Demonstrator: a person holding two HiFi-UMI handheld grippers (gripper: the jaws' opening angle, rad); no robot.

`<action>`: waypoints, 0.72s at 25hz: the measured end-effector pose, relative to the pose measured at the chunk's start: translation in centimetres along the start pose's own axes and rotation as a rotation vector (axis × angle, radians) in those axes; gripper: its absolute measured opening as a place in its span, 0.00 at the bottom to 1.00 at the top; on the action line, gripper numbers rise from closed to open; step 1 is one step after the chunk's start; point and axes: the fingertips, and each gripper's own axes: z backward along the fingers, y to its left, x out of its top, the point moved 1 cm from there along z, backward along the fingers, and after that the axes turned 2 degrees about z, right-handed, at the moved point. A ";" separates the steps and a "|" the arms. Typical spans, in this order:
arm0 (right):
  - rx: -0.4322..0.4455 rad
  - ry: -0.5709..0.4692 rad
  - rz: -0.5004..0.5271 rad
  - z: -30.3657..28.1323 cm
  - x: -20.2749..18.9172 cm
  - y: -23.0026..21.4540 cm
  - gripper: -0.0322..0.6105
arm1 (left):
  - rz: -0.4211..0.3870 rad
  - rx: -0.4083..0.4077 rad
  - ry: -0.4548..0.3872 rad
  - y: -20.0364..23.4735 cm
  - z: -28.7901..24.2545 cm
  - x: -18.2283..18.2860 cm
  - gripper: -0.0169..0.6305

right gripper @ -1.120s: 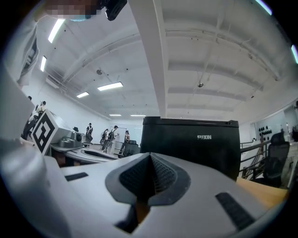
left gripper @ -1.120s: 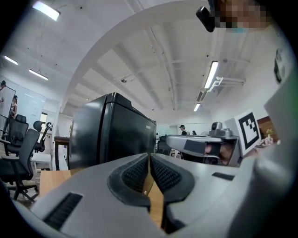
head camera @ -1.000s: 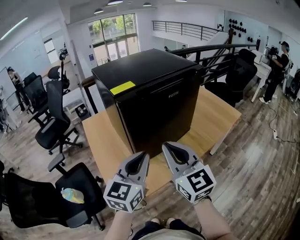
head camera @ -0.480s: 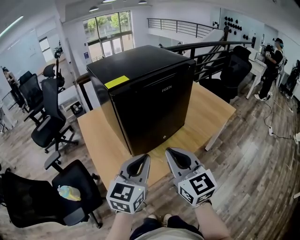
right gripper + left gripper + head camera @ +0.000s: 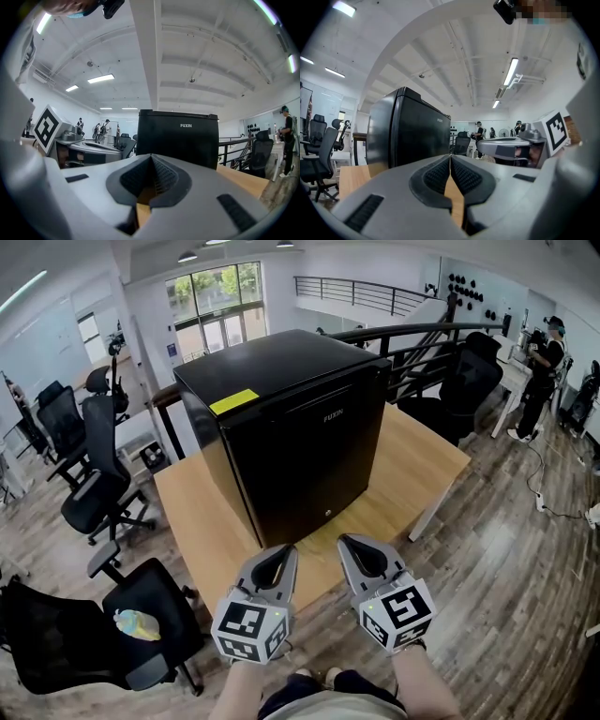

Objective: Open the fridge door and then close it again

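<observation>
Fridge (image 5: 281, 418), black with its door (image 5: 314, 460) closed, stands on the wooden worktop (image 5: 202, 521). Just in front of the fridge, over the worktop's near edge, the left gripper (image 5: 287, 551) and right gripper (image 5: 346, 542) hang side by side, pointing at the door without touching it. Both pairs of jaws are clenched together with nothing between them.

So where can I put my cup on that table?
Widest bare wood: the table right of the fridge, out to the corner. A narrower strip runs along the fridge's left side. The strip before the door is bare, but the left gripper and right gripper hover at it. Office chairs crowd the table's left.
</observation>
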 end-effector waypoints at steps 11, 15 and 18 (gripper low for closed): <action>-0.001 0.014 -0.031 0.2 -0.5 0.0 0.05 | 0.004 -0.038 -0.003 -0.5 0.0 0.0 0.04; -0.015 0.029 -0.045 0.5 -1.1 -0.4 0.05 | -0.002 -0.038 0.007 -0.6 0.1 -0.2 0.04; -0.022 0.039 -0.045 0.8 -1.5 -0.5 0.05 | 0.004 -0.035 0.010 -0.6 0.3 -0.4 0.04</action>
